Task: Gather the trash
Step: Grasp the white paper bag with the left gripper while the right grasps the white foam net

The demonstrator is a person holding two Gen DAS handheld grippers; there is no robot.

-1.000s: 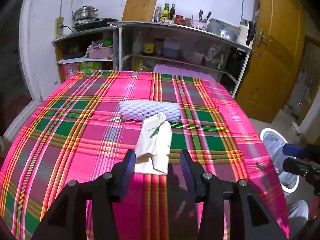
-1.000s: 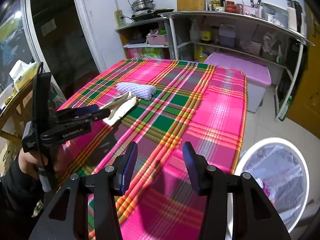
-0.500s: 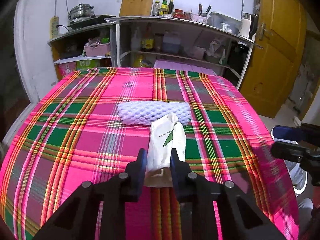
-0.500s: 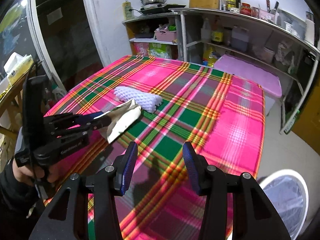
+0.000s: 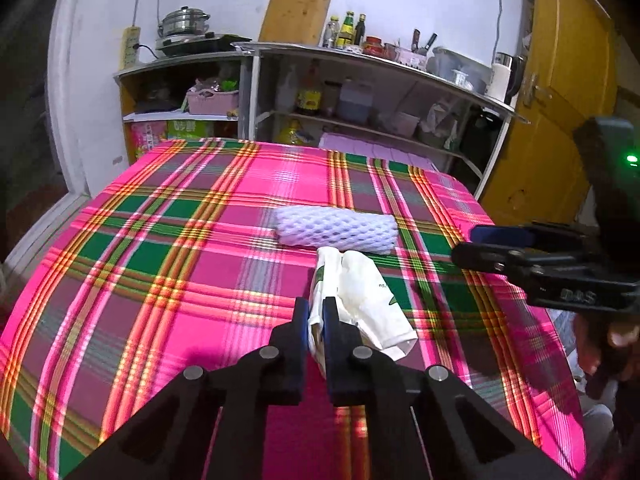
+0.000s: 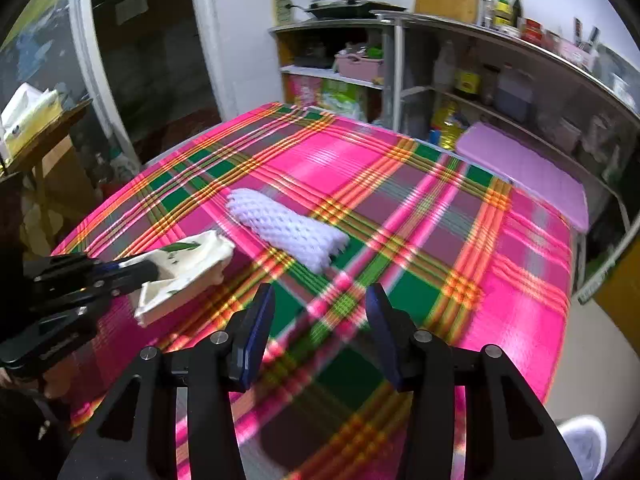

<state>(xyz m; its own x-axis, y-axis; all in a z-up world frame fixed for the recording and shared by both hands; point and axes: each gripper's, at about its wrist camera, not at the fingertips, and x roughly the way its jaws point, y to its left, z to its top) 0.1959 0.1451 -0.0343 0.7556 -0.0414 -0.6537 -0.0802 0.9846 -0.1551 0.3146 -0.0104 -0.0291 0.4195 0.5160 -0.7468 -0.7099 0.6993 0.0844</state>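
Note:
A white paper bag with a green leaf print (image 5: 360,300) (image 6: 184,268) lies on the pink plaid tablecloth (image 5: 160,280) (image 6: 520,280). My left gripper (image 5: 316,320) (image 6: 136,270) is shut on the bag's near end, crumpling it between the pads. Just beyond the bag rests a white foam fruit net (image 5: 336,230) (image 6: 292,232). My right gripper (image 6: 318,332) hovers open over the cloth, a little short of the net and to the right of the bag, nothing between its fingers. It also shows at the right edge of the left wrist view (image 5: 480,246).
Metal shelves (image 5: 360,92) with bottles, a pot and boxes stand behind the table. A white-rimmed bin (image 6: 588,448) sits on the floor at the lower right. A yellow door (image 5: 560,100) is at the right, a wooden side table (image 6: 44,148) at the left.
My left gripper went from open around the bag's end to shut on it, folding the paper. My right gripper swung left from over the bin to above the cloth near the net.

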